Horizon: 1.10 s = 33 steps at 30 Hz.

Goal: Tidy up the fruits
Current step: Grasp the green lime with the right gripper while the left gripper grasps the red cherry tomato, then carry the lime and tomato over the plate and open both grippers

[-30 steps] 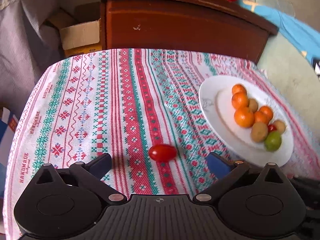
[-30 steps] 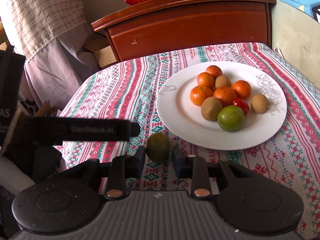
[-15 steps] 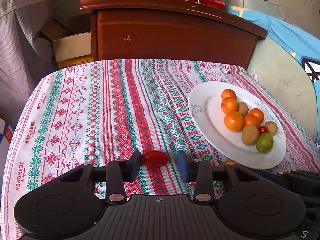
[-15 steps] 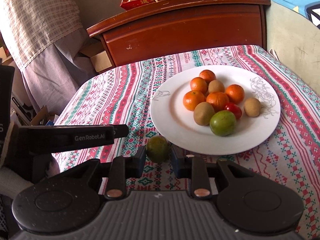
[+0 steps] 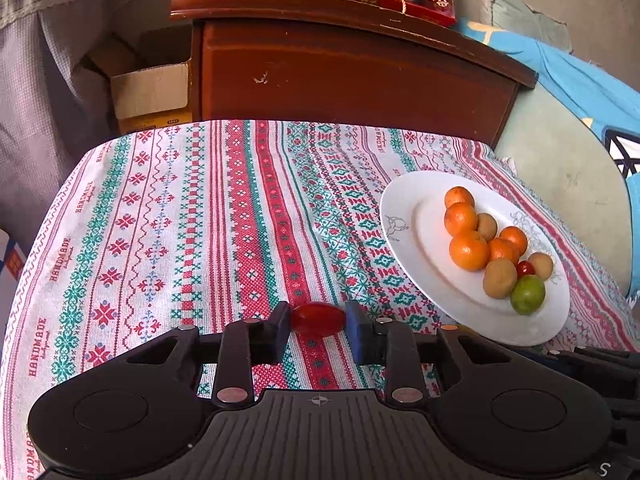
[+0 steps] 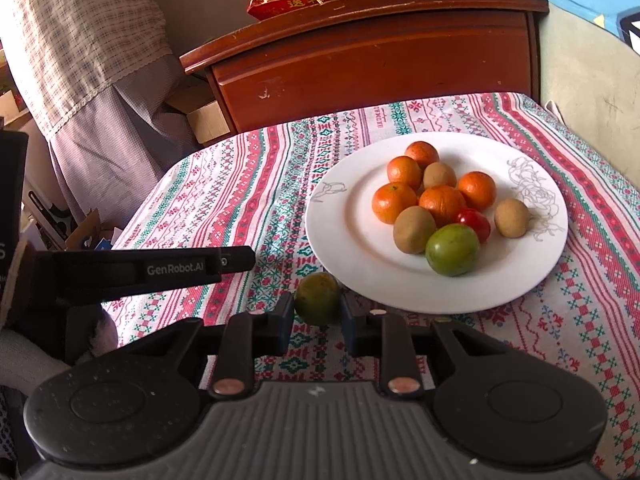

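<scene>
Left wrist view showed the left claw (image 5: 318,320) pinching a small tomato (image 5: 318,319) above the surface, while the right claw (image 6: 317,312) pinched a green fruit (image 6: 318,298) near the plate (image 6: 340,232). Squeezing harder could have burst the soft tomato, and either round fruit, dropped onto the crowded plate, might have rolled off.

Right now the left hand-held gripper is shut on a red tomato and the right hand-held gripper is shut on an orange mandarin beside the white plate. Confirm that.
Not quite. The right hand-held gripper is shut on a green fruit, not an orange mandarin; the right wrist view shows it just off the rim of the white plate. The left hand-held gripper is indeed shut on the red tomato.
</scene>
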Tool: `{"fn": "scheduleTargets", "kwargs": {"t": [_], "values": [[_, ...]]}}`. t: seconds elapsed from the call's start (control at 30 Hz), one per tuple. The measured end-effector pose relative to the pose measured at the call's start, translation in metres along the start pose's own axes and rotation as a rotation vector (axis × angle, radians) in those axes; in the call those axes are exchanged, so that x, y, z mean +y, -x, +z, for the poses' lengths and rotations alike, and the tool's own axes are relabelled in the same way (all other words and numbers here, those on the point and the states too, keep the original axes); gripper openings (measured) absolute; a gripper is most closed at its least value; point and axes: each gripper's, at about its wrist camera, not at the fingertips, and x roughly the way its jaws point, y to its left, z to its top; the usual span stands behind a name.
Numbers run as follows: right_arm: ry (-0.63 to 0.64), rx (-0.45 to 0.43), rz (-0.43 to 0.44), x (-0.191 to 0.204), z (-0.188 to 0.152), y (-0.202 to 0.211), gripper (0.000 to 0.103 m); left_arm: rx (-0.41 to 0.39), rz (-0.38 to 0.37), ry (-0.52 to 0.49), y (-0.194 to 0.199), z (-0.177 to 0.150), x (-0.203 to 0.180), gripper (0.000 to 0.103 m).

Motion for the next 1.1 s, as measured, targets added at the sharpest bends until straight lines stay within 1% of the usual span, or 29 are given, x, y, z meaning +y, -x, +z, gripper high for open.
{"fn": "scheduleTargets", "kwargs": {"t": [0.27, 0.33, 0.37, 0.47, 0.53, 0.67, 0.73, 0.77, 0.87, 0.97, 1.0, 1.07, 1.1], "values": [[-0.007, -0.038, -0.002, -0.001, 0.009, 0.009, 0.024, -0.04, -0.025, 0.014, 0.009, 0.009, -0.003, 0.027], [-0.009, -0.055, -0.005, -0.002, 0.014, 0.013, 0.021, -0.059, -0.04, 0.018, 0.012, 0.014, -0.005, 0.027], [-0.013, -0.064, -0.009, -0.004, 0.016, 0.015, 0.015, -0.069, -0.049, 0.02, 0.014, 0.017, -0.006, 0.027], [-0.037, -0.088, -0.013, -0.012, 0.025, 0.021, 0.015, -0.093, -0.085, 0.033, 0.017, 0.026, -0.009, 0.027], [-0.05, -0.09, -0.026, -0.018, 0.026, 0.02, 0.015, -0.099, -0.105, 0.035, 0.015, 0.029, -0.013, 0.027], [-0.092, -0.059, -0.016, -0.025, 0.019, 0.017, 0.015, -0.095, -0.098, 0.042, 0.013, 0.029, -0.012, 0.027], [-0.081, -0.051, 0.001, -0.021, 0.016, 0.017, 0.017, -0.099, -0.092, 0.053, 0.015, 0.03, -0.007, 0.027], [-0.075, -0.044, 0.024, -0.018, 0.015, 0.016, 0.021, -0.101, -0.09, 0.063, 0.016, 0.03, -0.004, 0.027], [-0.066, -0.021, 0.069, -0.008, 0.012, 0.011, 0.021, -0.104, -0.079, 0.078, 0.018, 0.03, 0.002, 0.027], [-0.031, 0.009, 0.092, 0.003, 0.005, 0.006, 0.023, -0.103, -0.081, 0.081, 0.018, 0.029, 0.004, 0.027], [-0.023, 0.011, 0.099, 0.006, 0.003, 0.005, 0.027, -0.103, -0.08, 0.081, 0.018, 0.029, 0.004, 0.027], [-0.008, 0.018, 0.106, 0.011, 0.002, 0.002, 0.03, -0.104, -0.078, 0.078, 0.018, 0.029, 0.004, 0.027], [0.003, 0.02, 0.11, 0.014, 0.002, 0.0, 0.03, -0.106, -0.077, 0.077, 0.019, 0.029, 0.003, 0.027]]}}
